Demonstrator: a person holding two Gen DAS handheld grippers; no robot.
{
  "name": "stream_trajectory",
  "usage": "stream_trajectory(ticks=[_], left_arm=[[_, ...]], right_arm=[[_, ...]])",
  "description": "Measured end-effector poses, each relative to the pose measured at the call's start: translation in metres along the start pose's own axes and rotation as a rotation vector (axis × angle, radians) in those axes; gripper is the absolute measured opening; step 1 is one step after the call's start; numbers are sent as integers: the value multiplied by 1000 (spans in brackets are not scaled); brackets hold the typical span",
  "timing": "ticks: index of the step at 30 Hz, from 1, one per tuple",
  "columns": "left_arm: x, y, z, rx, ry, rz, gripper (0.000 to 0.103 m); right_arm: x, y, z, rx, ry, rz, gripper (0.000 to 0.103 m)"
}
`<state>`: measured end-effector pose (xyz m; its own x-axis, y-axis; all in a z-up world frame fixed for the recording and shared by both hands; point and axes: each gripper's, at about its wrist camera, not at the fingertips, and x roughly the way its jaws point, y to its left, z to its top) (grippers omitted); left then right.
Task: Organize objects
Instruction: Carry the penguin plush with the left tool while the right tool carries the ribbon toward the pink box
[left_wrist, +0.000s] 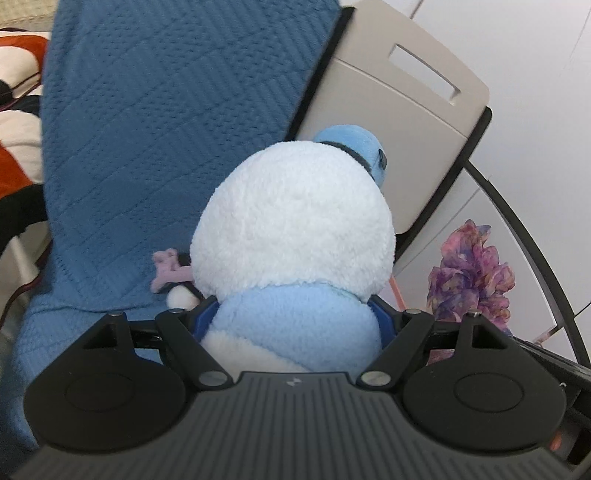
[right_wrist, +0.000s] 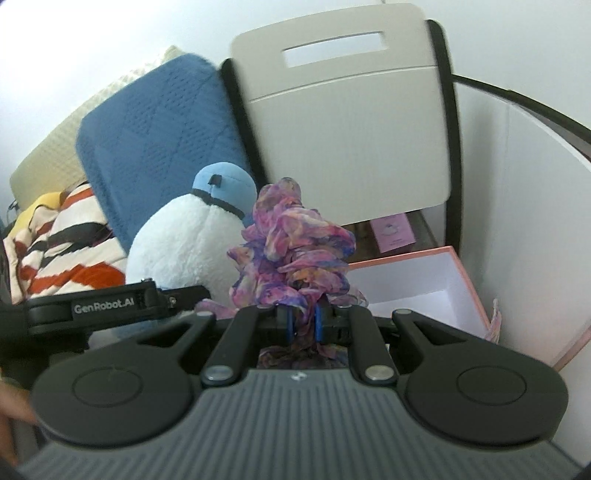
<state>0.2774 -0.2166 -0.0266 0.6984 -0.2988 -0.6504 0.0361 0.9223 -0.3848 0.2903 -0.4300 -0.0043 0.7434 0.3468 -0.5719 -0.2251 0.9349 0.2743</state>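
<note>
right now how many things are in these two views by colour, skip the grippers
blue: 1, the knitted blanket
white and light blue: 1, the plush toy
pink and purple: 1, the crumpled scarf
pink: 2, the open box and the card
beige: 1, the chair back
orange, white and black striped: 1, the fabric
total: 7

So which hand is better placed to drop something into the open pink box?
Probably right: the right gripper, shut on the purple scarf, has the pink box just ahead; the left gripper holds the plush toy.
</note>
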Motion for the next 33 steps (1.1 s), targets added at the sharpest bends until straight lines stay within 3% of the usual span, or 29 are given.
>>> stream_trajectory(ticks=[10,23,33], left_arm=[[64,-17,-6,20,90,-9,83],[156,-40,-25,59,230,-8,83],[195,-56,-63,99,326,-3,83]], right_arm=[[30,-57,-18,84,54,-72,15],[86,-130,-65,156,198,-182,15],[109,-167,-102,207,306,-214,16]])
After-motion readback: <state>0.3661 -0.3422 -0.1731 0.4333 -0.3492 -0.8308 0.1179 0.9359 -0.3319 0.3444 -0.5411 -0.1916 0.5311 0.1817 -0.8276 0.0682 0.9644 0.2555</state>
